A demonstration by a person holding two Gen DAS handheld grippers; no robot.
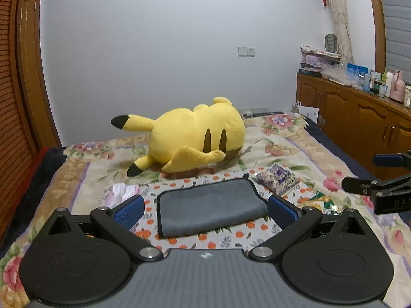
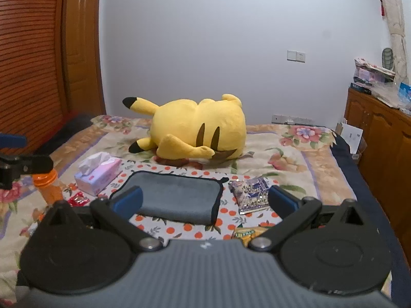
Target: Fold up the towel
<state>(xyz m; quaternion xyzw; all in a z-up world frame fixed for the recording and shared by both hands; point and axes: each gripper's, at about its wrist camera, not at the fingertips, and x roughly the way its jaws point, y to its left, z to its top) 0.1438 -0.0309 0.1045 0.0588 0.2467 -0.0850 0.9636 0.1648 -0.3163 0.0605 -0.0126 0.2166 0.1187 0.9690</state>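
A grey towel (image 1: 210, 205) with dark edging lies folded into a thick rectangle on an orange-patterned cloth (image 1: 226, 236) on the bed. It also shows in the right wrist view (image 2: 177, 195). My left gripper (image 1: 205, 209) is open and empty, held just above and in front of the towel, its blue pads (image 1: 129, 210) either side of it. My right gripper (image 2: 205, 201) is open and empty, near the towel's right end. The right gripper shows at the right edge of the left wrist view (image 1: 380, 179).
A large yellow plush (image 1: 190, 138) lies behind the towel. A pink tissue box (image 2: 99, 173) and an orange bottle (image 2: 47, 187) are left of it. A purple snack packet (image 2: 251, 195) and a yellow packet (image 2: 246, 233) are to the right. A wooden cabinet (image 1: 359, 118) runs along the right.
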